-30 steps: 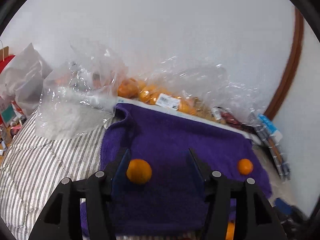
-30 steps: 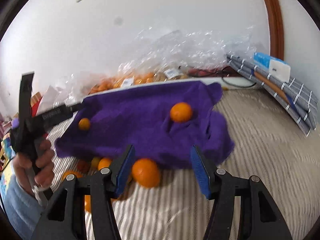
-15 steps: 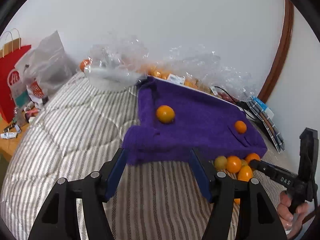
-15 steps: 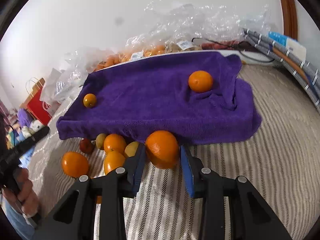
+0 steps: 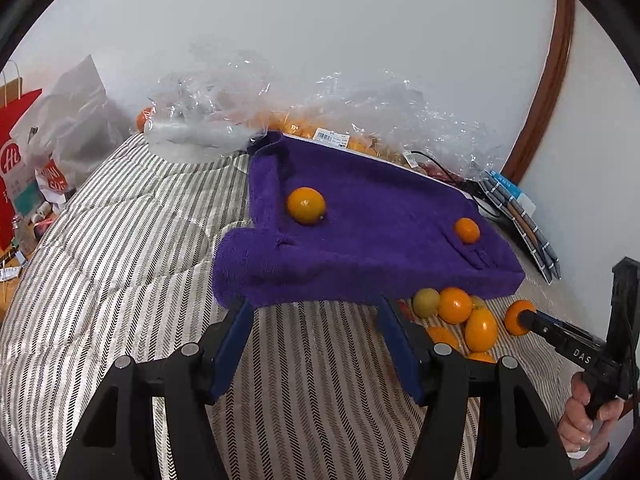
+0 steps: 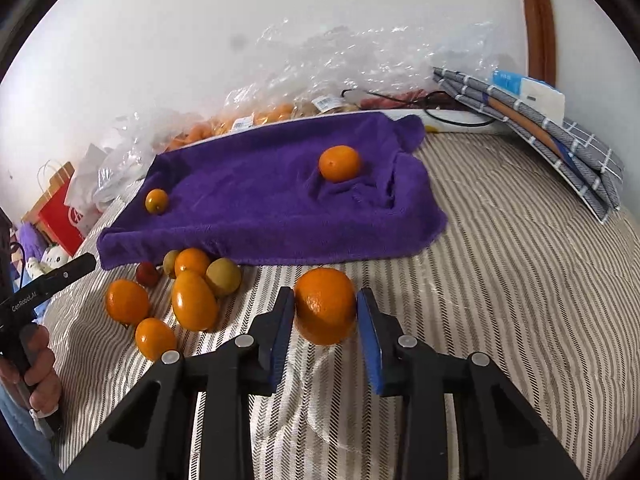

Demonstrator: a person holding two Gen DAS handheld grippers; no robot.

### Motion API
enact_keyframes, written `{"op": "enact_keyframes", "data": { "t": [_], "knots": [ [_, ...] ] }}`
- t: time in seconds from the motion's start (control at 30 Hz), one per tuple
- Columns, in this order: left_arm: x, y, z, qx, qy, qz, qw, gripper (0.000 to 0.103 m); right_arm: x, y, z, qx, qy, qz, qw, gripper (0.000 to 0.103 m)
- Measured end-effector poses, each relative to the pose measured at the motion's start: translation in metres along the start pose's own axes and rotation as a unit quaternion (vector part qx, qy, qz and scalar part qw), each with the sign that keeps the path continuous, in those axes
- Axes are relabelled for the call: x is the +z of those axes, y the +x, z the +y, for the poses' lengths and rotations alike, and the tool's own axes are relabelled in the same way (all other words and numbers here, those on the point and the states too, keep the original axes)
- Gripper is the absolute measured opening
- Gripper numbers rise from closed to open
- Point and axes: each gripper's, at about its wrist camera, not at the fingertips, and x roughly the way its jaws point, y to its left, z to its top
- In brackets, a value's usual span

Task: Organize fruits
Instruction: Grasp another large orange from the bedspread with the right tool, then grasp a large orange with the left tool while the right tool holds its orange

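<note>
The right claw (image 6: 325,312) has clamped the big orange (image 6: 325,305) and lifted it back from the purple towel (image 6: 272,200); the left claw (image 5: 314,320), now withdrawn, hangs apart, empty.

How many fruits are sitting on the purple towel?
2: a larger orange near the towel's bunched right end, a smaller one at its left edge. Folds could hide others.

Striped bed (image 6: 500,280), purple towel (image 6: 260,208), loose fruits (image 6: 192,300)
</note>
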Motion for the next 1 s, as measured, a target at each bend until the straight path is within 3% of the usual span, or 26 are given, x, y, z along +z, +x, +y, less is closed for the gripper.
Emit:
{"op": "enact_keyframes", "data": {
  "t": [0.2, 0.4, 0.53, 0.63, 0.87, 0.9, 0.93, 1.0],
  "knots": [
    [-0.001, 0.001, 0.0, -0.015, 0.0, 0.004, 0.9999, 0.063, 0.006, 0.02, 0.007, -0.008, -0.009, 0.033, 0.999, 0.034],
    [-0.01, -0.003, -0.025, -0.07, 0.059, 0.006, 0.9958, 0.063, 0.002, -0.001, -0.005, 0.006, 0.021, -0.018, 1.0, 0.033],
    [-0.017, 0.005, -0.045, -0.11, 0.095, 0.041, 0.9885, 0.063, -0.001, -0.009, -0.015, 0.002, 0.053, -0.036, 0.998, 0.034],
    [-0.02, 0.013, -0.055, -0.088, 0.108, 0.06, 0.9883, 0.063, 0.0, -0.007, -0.012, -0.001, 0.046, -0.032, 0.998, 0.034],
    [-0.021, 0.032, -0.059, -0.065, 0.072, 0.087, 0.9914, 0.061, 0.0, -0.007, -0.014, -0.003, 0.049, -0.032, 0.998, 0.034],
    [-0.02, 0.032, -0.061, -0.066, 0.075, 0.085, 0.9913, 0.058, 0.0, -0.006, -0.015, -0.003, 0.051, -0.03, 0.998, 0.034],
    [-0.021, 0.032, -0.062, -0.07, 0.078, 0.085, 0.9908, 0.047, 0.0, -0.007, -0.015, -0.002, 0.051, -0.031, 0.998, 0.034],
    [-0.022, 0.032, -0.062, -0.078, 0.074, 0.087, 0.9904, 0.042, 0.0, -0.007, -0.015, 0.001, 0.049, -0.033, 0.998, 0.034]
  ]
}}
